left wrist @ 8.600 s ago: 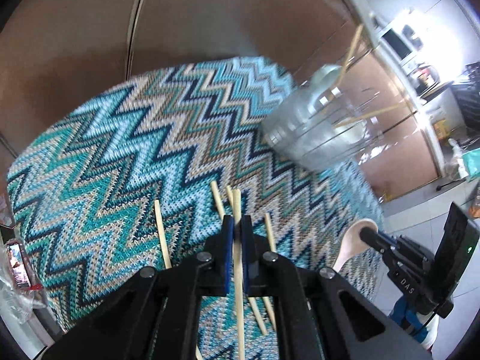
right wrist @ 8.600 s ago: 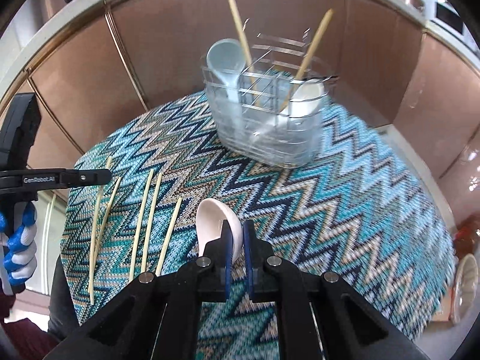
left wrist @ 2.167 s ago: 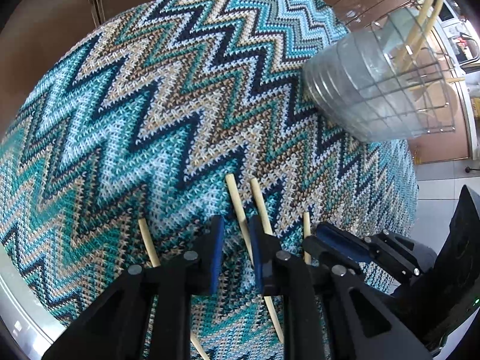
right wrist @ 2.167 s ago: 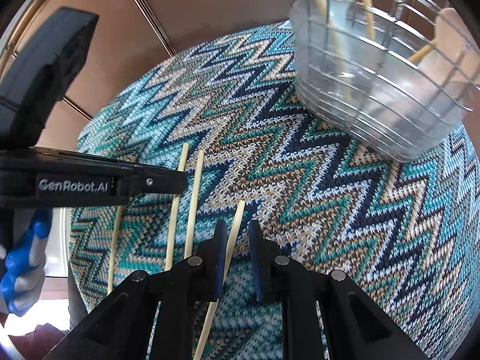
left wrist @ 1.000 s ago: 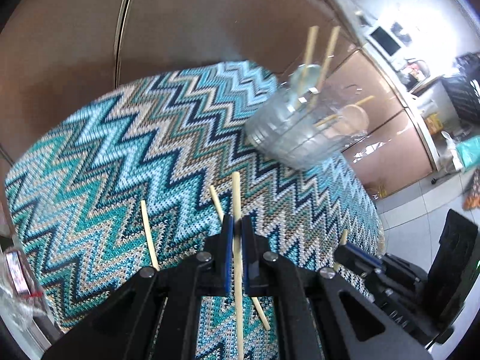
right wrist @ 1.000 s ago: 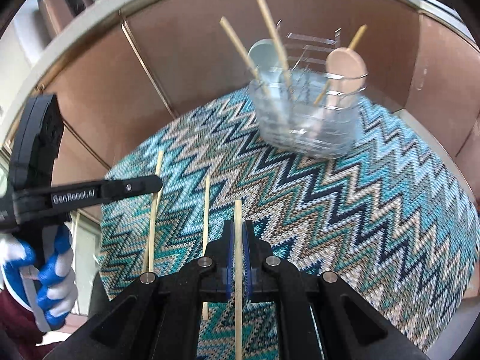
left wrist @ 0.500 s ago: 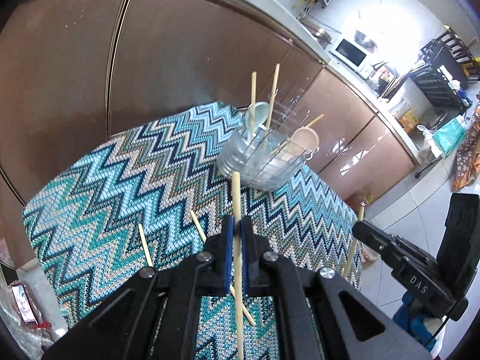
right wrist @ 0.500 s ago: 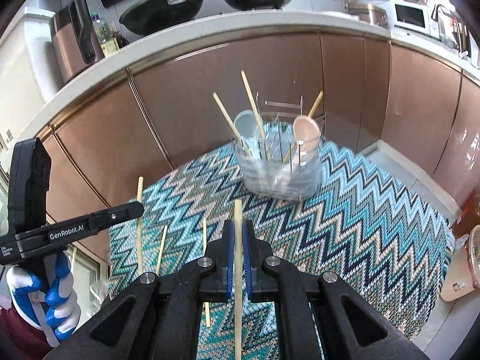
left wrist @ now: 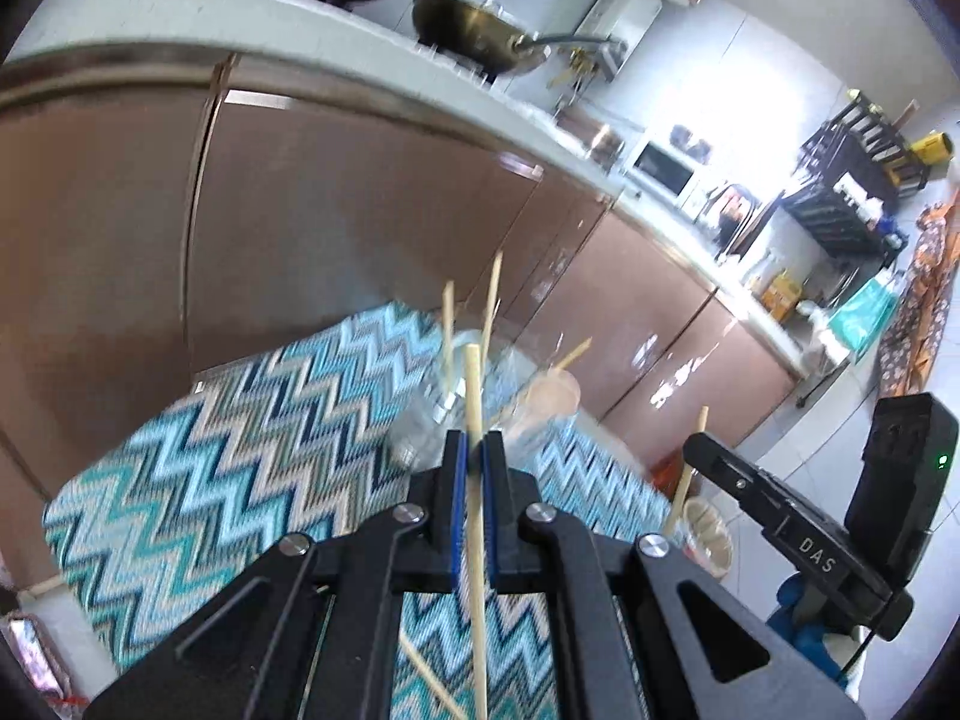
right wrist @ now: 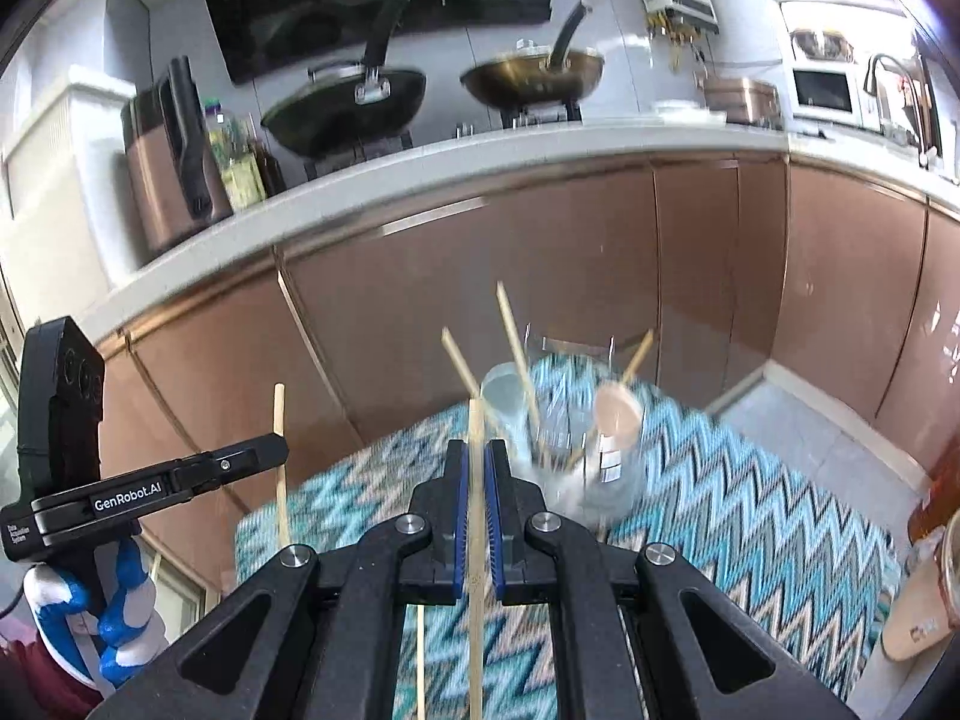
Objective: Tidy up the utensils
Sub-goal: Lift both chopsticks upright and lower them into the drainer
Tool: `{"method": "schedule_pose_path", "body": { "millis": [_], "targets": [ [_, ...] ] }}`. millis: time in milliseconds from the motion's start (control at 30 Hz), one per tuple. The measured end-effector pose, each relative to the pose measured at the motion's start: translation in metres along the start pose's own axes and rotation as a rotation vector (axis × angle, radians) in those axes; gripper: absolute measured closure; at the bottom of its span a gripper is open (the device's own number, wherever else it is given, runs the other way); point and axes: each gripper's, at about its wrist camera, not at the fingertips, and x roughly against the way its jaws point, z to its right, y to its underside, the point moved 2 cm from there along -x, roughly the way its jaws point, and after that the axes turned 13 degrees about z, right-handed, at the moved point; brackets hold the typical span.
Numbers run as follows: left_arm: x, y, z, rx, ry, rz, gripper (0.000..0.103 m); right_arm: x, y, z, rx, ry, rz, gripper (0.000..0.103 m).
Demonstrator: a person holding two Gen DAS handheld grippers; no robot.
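Observation:
My left gripper [left wrist: 473,450] is shut on a wooden chopstick [left wrist: 475,408], held upright high above the zigzag cloth [left wrist: 240,450]. My right gripper [right wrist: 474,462] is shut on another chopstick [right wrist: 475,426], also raised. The clear wire utensil holder [right wrist: 570,444] stands at the cloth's far side with two chopsticks, a pale blue spoon and a wooden spoon [right wrist: 618,411] in it. It shows blurred in the left wrist view [left wrist: 480,414]. Each gripper appears in the other's view, the left [right wrist: 264,456] and the right [left wrist: 708,450]. Loose chopsticks [left wrist: 429,672] lie on the cloth.
Brown cabinet doors [right wrist: 540,276] rise behind the table under a white counter [right wrist: 480,156] with two pans. A flat wooden piece [right wrist: 918,612] lies at the table's right edge. Tiled floor [left wrist: 780,468] lies to the right.
Both grippers have risen and tilted up with their chopsticks. The cloth and holder have dropped lower in view, and the counter and pans have come into sight.

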Motion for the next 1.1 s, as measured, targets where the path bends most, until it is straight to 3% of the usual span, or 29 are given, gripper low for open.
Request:
{"method": "schedule_pose_path", "body": {
  "millis": [267,500,733,933,1100],
  "targets": [
    [-0.032,-0.063,0.019,0.002,0.073,0.163,0.099,-0.017,-0.052,0.019,-0.002,-0.015,0.206,0.097],
    [-0.075,-0.095,0.036,-0.058,0.040,0.344,0.099,-0.053,-0.074,0.030,0.016,-0.026,0.361,0.097],
    [-0.136,-0.076,0.042,-0.173,-0.053,0.415,0.099,-0.095,-0.059,0.042,0.083,0.058,0.394,0.097],
    [-0.172,-0.042,0.036,-0.212,-0.102,0.408,0.099,-0.117,-0.027,0.060,0.044,0.075,0.379,0.097],
    [-0.177,-0.021,0.028,-0.221,-0.109,0.391,0.097,-0.120,-0.003,0.065,0.036,0.086,0.355,0.096]
  ]
}}
